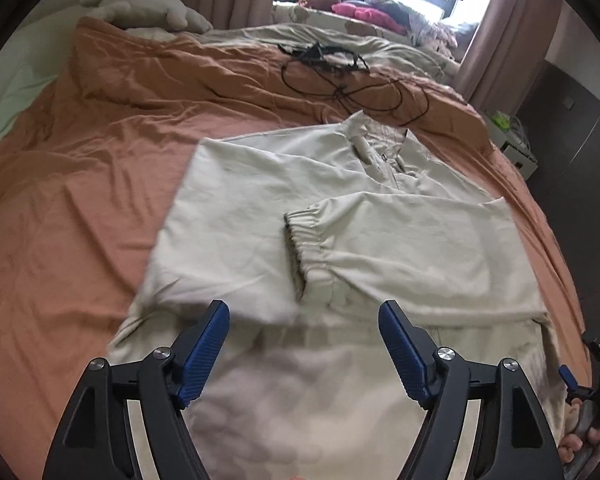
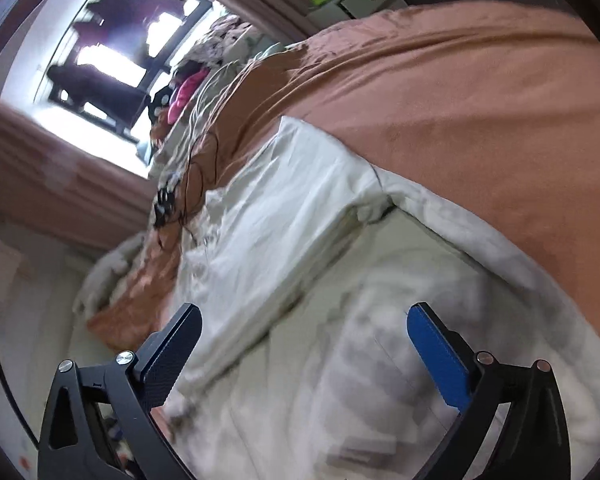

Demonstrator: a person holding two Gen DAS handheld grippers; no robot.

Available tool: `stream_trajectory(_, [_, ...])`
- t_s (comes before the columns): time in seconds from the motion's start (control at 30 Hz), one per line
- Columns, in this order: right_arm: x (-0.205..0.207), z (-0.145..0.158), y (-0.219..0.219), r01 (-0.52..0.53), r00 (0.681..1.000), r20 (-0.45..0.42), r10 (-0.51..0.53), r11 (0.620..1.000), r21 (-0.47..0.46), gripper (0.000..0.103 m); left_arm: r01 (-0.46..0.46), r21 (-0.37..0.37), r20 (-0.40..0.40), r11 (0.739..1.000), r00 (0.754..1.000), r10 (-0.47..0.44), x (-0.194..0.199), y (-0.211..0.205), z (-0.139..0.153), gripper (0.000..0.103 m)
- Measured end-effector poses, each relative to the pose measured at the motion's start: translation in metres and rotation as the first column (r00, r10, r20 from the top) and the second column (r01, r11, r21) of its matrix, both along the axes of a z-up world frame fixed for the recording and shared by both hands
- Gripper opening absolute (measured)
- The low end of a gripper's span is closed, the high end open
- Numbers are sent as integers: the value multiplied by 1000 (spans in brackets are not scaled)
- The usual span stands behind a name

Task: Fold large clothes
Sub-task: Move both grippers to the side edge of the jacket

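The pale cream zip-neck jacket [image 1: 260,208] lies flat on the rust-orange bed sheet [image 1: 80,184], elastic-cuffed sleeves folded across, both grippers' jaws wide and empty.

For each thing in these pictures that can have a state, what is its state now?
Jacket: lying on the bed, both sleeves folded across the front, zipper closed near the collar.
Left gripper: open, holding nothing.
Right gripper: open, holding nothing.
Bed sheet: spread out, wrinkled.
Black cable: loose, tangled on the bed.
Curtains: drawn apart, window uncovered.
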State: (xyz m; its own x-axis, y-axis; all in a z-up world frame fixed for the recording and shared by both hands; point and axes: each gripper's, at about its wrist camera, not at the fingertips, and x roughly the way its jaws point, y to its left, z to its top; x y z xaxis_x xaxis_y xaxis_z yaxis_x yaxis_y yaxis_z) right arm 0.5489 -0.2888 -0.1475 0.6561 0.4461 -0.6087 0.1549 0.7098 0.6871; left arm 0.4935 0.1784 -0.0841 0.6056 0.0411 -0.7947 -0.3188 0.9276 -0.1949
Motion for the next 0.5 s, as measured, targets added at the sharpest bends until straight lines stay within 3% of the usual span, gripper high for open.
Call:
stream_trajectory(0.3, [-69,35,-32,-30,998,49,34,996,-84,103,-75,-10,66,997,995,76,-102,13,19,78])
stream_trajectory(0.5, [-112,47,-53,-24,997,67,35,988,-152,102,-135,-78,86,988,986,141,-166,29,16,78])
